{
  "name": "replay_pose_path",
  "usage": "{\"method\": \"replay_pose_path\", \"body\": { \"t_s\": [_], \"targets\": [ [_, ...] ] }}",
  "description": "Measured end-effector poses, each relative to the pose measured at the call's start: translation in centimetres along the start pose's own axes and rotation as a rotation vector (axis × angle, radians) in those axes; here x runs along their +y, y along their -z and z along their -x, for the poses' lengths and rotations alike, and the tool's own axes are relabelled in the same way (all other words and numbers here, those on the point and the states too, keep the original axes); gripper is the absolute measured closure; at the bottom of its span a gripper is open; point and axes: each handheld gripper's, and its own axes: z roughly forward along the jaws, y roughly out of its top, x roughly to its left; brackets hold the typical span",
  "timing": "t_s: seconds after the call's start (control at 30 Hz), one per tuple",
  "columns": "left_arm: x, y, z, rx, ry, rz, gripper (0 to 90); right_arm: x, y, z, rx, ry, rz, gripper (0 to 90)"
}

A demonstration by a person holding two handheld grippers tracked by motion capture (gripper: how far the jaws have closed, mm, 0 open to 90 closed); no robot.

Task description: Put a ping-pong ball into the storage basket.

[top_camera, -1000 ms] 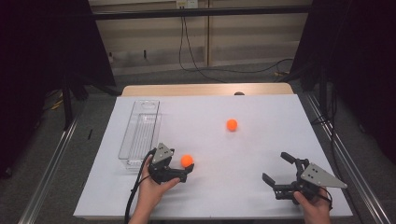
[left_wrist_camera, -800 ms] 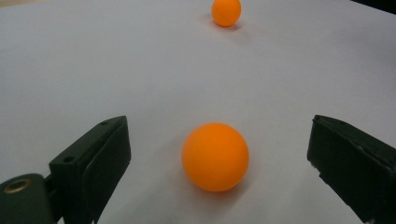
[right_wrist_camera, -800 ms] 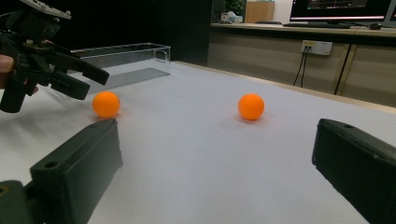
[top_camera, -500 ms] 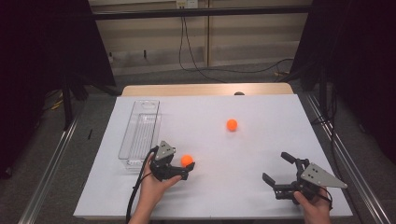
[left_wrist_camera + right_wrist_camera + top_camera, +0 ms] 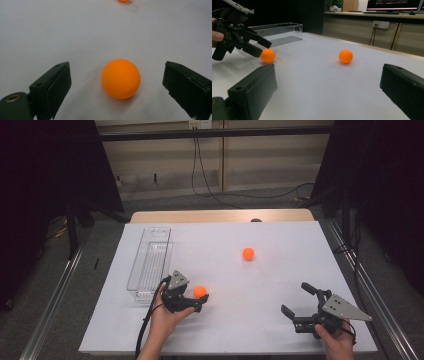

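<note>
Two balls: near ball centre frame, far ball upper middle.
Left claw: closing, ball between, untouched.
Right claw: wide, empty.
Handling: light, smooth, rolls; pinch across widest part.

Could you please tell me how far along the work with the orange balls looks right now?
Nothing looks done: the clear bin holds no ball. In hand: the left gripper has the near ball between its jaws, which have just been closing but do not touch it. Left: gripping it, and the far ball lies untouched. The right gripper waits open.
</note>
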Motion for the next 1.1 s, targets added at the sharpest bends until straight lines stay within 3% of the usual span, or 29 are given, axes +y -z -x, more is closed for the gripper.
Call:
{"method": "replay_pose_path", "body": {
  "t_s": [0.37,0.7,1.1],
  "targets": [
    [0.5,-0.7,0.2,-0.003,-0.013,-0.028,13.8,0.0,0.0,0.0,-0.003,0.000,0.001,0.3],
    [0.7,-0.6,0.0,-0.015,0.010,-0.030,21.8,0.0,0.0,0.0,-0.002,0.002,0.002,0.4],
    [0.6,-1.2,0.1,-0.029,-0.011,-0.058,28.6,0.1,0.0,0.0,-0.001,0.004,0.002,0.5]
  ]
}}
